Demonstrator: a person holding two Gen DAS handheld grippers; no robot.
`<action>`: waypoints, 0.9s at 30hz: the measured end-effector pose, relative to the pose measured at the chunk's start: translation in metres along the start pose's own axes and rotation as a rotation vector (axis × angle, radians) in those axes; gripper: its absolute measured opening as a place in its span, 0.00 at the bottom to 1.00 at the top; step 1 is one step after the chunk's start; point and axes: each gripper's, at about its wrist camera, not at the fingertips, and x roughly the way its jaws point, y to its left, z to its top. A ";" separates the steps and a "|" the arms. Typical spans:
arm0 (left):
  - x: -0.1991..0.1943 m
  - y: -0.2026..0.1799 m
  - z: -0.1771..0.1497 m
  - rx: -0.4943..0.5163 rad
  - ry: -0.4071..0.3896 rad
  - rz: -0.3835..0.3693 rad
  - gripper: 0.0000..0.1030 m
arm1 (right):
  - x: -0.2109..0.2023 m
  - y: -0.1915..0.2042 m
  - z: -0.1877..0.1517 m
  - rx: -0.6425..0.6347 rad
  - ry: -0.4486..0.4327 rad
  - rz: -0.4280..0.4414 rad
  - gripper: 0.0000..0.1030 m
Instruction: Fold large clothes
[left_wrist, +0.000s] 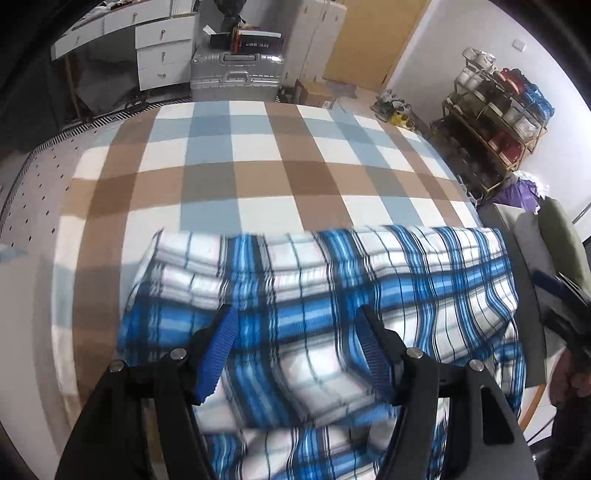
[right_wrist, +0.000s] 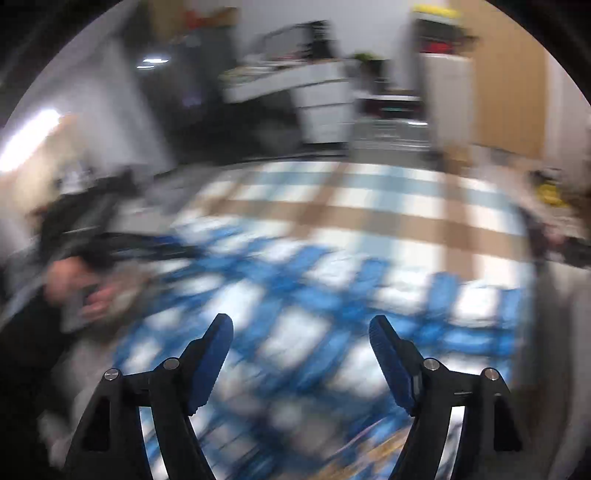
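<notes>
A blue-and-white plaid garment (left_wrist: 332, 266) lies folded on a bed covered by a brown, blue and white checked blanket (left_wrist: 258, 166). My left gripper (left_wrist: 297, 310) hovers just over the garment's near part, open, with cloth showing below and between its blue pads. The right wrist view is heavily blurred. It shows my right gripper (right_wrist: 301, 318) open above the same garment (right_wrist: 295, 295), with nothing between its fingers. A hand (right_wrist: 81, 288) holding the other gripper shows at the left of that view.
Beyond the bed's far edge stand a silver suitcase (left_wrist: 236, 74) and white drawers (left_wrist: 162, 55). A loaded shelf rack (left_wrist: 495, 122) stands at the right wall. A grey cushioned seat (left_wrist: 532, 229) sits by the bed's right edge.
</notes>
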 end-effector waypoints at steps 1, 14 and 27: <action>0.011 -0.001 0.003 -0.005 0.028 -0.001 0.59 | 0.017 -0.009 0.006 0.023 0.025 -0.060 0.74; 0.021 -0.039 0.019 0.018 0.071 -0.002 0.60 | 0.077 -0.035 0.012 0.088 0.197 -0.135 0.57; 0.016 -0.023 0.001 0.039 0.078 0.114 0.60 | 0.084 -0.031 0.000 0.045 0.206 -0.168 0.60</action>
